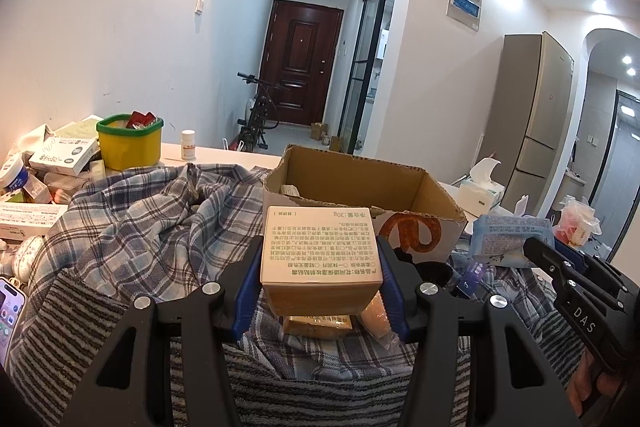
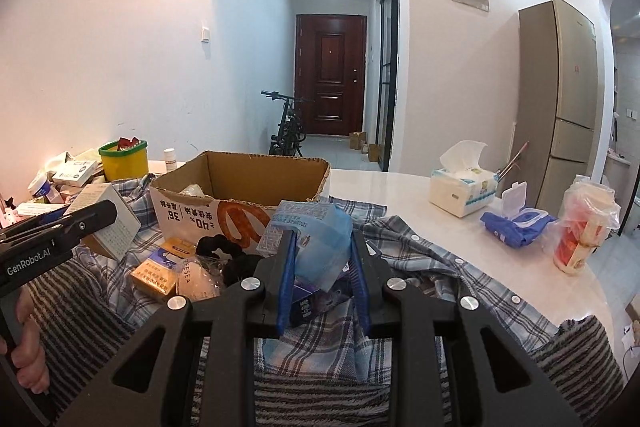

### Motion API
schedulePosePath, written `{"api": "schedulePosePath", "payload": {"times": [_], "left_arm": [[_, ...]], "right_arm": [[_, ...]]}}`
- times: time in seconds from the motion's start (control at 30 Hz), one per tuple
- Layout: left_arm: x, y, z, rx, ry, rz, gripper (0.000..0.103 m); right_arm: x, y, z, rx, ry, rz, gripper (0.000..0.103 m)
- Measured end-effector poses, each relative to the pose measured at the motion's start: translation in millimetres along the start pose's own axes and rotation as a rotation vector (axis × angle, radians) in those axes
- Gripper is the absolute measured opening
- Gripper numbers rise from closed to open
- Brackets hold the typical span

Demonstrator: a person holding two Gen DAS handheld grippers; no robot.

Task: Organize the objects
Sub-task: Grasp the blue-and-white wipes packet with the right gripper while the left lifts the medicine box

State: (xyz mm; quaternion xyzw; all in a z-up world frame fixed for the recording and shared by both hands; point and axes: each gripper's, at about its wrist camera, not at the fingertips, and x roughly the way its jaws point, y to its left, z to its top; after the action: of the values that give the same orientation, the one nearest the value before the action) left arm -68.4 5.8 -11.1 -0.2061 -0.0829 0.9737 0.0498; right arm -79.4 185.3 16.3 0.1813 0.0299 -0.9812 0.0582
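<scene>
My left gripper [image 1: 320, 267] is shut on a cream printed carton [image 1: 318, 247], held above the plaid cloth just in front of the open cardboard box [image 1: 360, 187]. In the right wrist view that carton [image 2: 106, 219] shows at the left, beside the left gripper's black body. My right gripper [image 2: 323, 259] is shut on a light-blue soft packet [image 2: 316, 239], lifted near the cardboard box [image 2: 240, 187]. Below it lie a dark purple small box [image 2: 308, 303], gold packs [image 2: 154, 277] and a black hair tie [image 2: 216, 245] on the cloth.
A yellow tub with a green rim [image 1: 130, 143], a white pill bottle [image 1: 188, 145] and stacked medicine boxes [image 1: 64, 157] crowd the far left. A phone [image 1: 10, 315] lies at the left edge. A tissue pack [image 2: 460, 187], a blue wipes pack [image 2: 516, 223] and a bagged cup [image 2: 584, 227] stand right.
</scene>
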Motion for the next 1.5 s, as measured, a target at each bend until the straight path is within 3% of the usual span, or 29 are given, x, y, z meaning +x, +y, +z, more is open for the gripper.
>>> {"api": "schedulePosePath", "payload": {"times": [0.53, 0.7, 0.9, 1.27, 1.5], "left_arm": [[-22, 4, 7, -0.024, 0.002, -0.005, 0.055], [-43, 2, 26, -0.017, -0.054, 0.007, 0.055], [-72, -4, 61, 0.039, -0.171, 0.032, 0.055], [-103, -23, 137, 0.062, -0.381, -0.001, 0.055], [-83, -24, 151, 0.048, -0.385, -0.049, 0.055]], "right_arm": [[-22, -2, 19, -0.012, -0.072, 0.033, 0.025], [-34, -1, 38, -0.026, -0.117, 0.063, 0.025], [-57, -3, 76, -0.035, -0.249, 0.066, 0.025], [-70, 10, 141, -0.012, -0.418, 0.072, 0.025], [-45, 21, 161, 0.020, -0.409, 0.080, 0.025]]}}
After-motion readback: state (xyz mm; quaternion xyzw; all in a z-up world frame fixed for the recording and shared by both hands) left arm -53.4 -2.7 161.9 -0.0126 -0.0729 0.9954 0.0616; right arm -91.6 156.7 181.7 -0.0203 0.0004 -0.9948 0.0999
